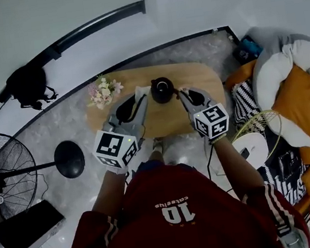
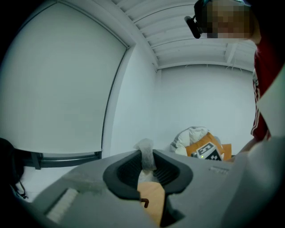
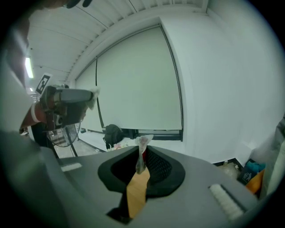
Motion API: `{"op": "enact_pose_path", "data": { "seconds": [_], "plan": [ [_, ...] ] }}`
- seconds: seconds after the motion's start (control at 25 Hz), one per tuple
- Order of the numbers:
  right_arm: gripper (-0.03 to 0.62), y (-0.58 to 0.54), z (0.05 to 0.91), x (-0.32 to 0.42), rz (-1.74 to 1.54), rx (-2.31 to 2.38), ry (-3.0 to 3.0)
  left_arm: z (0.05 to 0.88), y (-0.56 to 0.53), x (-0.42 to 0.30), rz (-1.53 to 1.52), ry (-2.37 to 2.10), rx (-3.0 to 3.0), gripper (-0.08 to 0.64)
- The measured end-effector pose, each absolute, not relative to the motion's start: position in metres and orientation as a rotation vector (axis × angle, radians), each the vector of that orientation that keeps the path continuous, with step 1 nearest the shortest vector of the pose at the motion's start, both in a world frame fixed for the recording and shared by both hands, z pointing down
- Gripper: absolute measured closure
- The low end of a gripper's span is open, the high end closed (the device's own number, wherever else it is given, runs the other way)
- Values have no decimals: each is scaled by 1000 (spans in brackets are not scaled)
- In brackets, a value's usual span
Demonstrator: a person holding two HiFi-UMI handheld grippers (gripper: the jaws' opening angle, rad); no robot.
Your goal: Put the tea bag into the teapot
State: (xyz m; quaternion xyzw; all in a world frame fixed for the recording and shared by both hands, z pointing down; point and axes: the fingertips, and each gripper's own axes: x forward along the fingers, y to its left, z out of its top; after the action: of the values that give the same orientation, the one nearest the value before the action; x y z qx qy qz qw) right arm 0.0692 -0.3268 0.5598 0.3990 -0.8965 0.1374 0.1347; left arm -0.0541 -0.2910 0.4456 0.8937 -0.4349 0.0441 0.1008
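Evidently, your left gripper nipped a white gauzy piece and your right gripper a thin red-flecked piece, one presumably the tea bag, jaws narrow, flanking the teapot at frame centre on the oval wooden table; such slight holds risked a drop onto the grey marbled floor.

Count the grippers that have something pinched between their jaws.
2. The left gripper, left of the teapot, pinches a white gauzy strip; the right gripper, right of the teapot, pinches a whitish crumpled piece. Whether these belong to one tea bag is unclear.
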Motion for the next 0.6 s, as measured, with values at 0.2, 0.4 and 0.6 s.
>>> {"op": "enact_pose_path", "data": {
  "seconds": [0.2, 0.4, 0.6],
  "plan": [
    [549, -358, 618, 57, 442, 1114, -2501, 457, -313, -63, 145, -1282, 2610, 489],
    [549, -387, 667, 44, 487, 1080, -2439, 462, -335, -68, 159, -1292, 2599, 489],
    [548, -410, 704, 32, 523, 1064, -2404, 474, -351, -74, 177, -1301, 2558, 489]
  ]
}}
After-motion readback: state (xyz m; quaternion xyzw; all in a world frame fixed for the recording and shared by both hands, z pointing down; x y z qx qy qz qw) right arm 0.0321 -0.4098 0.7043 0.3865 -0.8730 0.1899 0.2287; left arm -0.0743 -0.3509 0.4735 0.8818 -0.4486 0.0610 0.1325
